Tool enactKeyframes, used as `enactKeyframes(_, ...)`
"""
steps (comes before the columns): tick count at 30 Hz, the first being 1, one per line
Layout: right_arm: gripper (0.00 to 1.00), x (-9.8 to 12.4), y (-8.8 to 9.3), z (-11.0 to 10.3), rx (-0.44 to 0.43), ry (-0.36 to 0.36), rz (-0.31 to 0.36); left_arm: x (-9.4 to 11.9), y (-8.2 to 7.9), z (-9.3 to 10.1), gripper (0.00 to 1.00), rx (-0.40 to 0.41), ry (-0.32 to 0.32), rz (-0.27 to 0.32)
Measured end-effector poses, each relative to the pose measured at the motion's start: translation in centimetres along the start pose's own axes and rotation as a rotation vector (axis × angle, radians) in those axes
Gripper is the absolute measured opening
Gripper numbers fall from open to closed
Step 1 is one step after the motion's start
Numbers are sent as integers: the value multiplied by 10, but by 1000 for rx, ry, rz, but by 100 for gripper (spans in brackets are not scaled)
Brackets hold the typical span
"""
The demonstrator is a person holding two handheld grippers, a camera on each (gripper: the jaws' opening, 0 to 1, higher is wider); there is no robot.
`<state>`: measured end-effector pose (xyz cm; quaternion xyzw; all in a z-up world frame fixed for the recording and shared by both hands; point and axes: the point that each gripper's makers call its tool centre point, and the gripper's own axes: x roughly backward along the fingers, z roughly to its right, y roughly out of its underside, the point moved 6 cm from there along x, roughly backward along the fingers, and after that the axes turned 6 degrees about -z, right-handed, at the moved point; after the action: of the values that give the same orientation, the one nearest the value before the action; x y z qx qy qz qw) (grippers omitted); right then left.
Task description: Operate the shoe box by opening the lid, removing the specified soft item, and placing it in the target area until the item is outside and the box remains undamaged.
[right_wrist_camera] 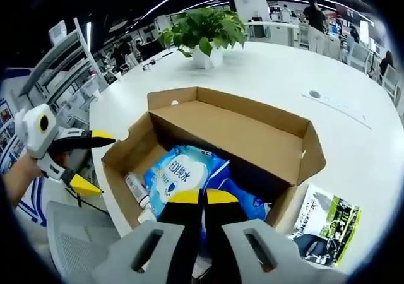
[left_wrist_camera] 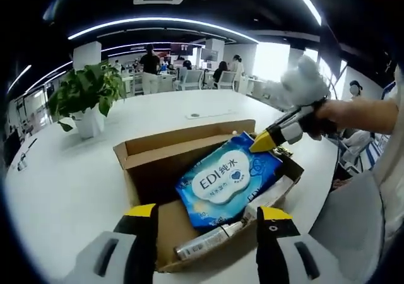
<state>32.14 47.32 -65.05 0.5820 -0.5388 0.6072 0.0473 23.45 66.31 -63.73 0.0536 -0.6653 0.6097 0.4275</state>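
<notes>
A blue soft pack (left_wrist_camera: 230, 183) inside the open cardboard shoe box (left_wrist_camera: 189, 142) carries a white cloud-shaped label reading "EDI" followed by Chinese characters. No other text is readable.

R gripper (right_wrist_camera: 202, 199) clamped on blue wipes pack (right_wrist_camera: 183, 173) in open box (right_wrist_camera: 252, 139).

A plain brown cardboard shoe box (right_wrist_camera: 240, 136) sits on a white round table (left_wrist_camera: 76, 170). Inside lies a bright blue soft wipes pack (left_wrist_camera: 228, 178) with a white cloud-shaped label and blue lettering. Beside it, a silver tube (left_wrist_camera: 205, 240). Both grippers have black jaws tipped in yellow. A green leafy plant (right_wrist_camera: 203, 28) stands in a white pot.
</notes>
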Motion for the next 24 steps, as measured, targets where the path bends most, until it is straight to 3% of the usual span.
enactKeyframes(10, 0, 9, 12, 21, 6, 29, -16, -27, 0, -3, 52, -56, -15, -118)
enactKeyframes(21, 0, 5, 21, 31, 71, 66, -47, -44, -5, -13, 39, -24, -7, -192)
enactKeyframes(24, 0, 6, 21, 32, 66, 61, -39, -49, -4, -10, 36, 15, 26, -208)
